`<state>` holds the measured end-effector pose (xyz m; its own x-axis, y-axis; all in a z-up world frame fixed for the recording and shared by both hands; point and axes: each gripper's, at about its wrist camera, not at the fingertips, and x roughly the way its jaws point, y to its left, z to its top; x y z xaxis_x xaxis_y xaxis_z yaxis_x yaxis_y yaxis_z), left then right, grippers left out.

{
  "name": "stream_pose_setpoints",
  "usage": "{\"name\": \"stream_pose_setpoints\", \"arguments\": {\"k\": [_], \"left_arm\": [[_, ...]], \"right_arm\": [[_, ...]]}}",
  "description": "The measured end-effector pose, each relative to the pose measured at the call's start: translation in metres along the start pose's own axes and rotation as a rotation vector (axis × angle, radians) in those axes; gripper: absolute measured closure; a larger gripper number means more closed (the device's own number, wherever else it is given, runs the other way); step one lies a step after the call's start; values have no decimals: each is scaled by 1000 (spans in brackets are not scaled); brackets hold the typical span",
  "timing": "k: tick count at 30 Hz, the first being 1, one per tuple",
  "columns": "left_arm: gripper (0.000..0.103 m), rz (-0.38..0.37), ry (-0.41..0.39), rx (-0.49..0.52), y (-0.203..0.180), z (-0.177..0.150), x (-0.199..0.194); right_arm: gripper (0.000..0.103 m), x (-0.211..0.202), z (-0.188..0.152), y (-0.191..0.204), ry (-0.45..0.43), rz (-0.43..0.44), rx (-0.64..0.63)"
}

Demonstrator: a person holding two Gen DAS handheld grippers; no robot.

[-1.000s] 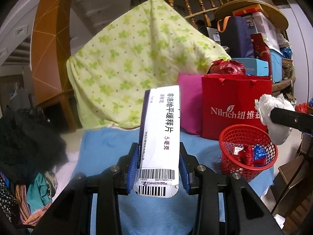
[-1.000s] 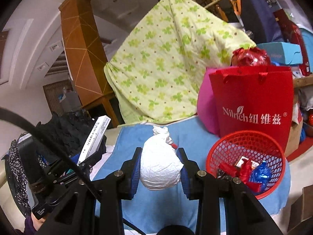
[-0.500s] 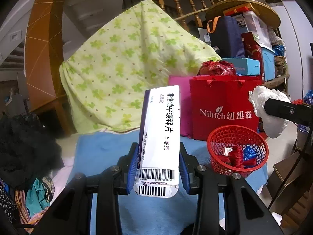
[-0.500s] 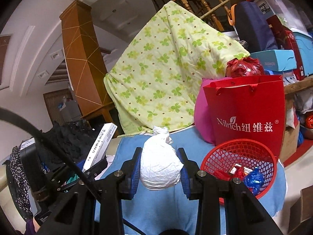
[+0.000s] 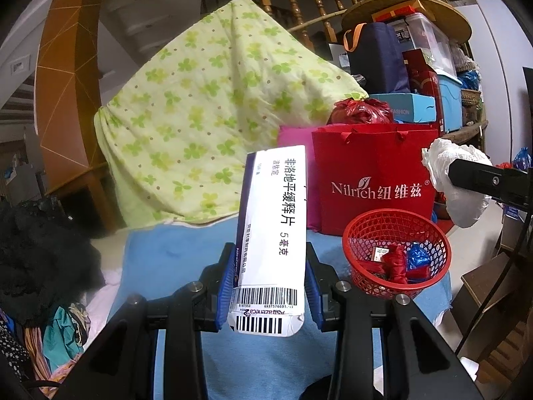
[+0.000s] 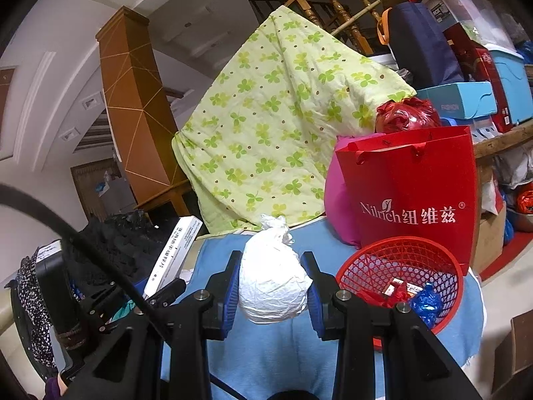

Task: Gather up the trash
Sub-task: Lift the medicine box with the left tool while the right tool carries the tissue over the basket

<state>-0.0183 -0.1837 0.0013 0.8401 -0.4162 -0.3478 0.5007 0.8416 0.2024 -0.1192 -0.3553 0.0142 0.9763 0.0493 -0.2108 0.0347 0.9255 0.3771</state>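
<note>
My left gripper (image 5: pixel 268 283) is shut on a white medicine box (image 5: pixel 271 233) with a barcode, held upright above the blue cloth. The box also shows at the left of the right wrist view (image 6: pixel 175 253). My right gripper (image 6: pixel 271 283) is shut on a tied white plastic bag (image 6: pixel 271 286), which also shows at the right edge of the left wrist view (image 5: pixel 459 180). A red mesh basket (image 5: pixel 396 233) (image 6: pixel 399 256) holding red and blue wrappers stands on the cloth, to the right of both grippers.
A blue cloth (image 5: pixel 173 253) covers the table. A red Nilrich paper bag (image 5: pixel 373 173) and a pink cushion (image 6: pixel 336 206) stand behind the basket. A green clover quilt (image 5: pixel 206 116) hangs at the back. Dark clothes (image 5: pixel 36 253) pile at the left.
Both grippers have drawn back and up a little; the basket and red bag look smaller and shifted left in the left wrist view. Both holds are unchanged.
</note>
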Motion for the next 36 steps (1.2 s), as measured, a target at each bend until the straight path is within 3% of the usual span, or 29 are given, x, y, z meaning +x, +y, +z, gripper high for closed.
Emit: {"name": "stream_pose_setpoints", "arguments": {"k": [36], "left_arm": [[63, -23, 8, 47, -17, 3, 3]], "right_arm": [[66, -14, 0, -16, -11, -21, 53]]}}
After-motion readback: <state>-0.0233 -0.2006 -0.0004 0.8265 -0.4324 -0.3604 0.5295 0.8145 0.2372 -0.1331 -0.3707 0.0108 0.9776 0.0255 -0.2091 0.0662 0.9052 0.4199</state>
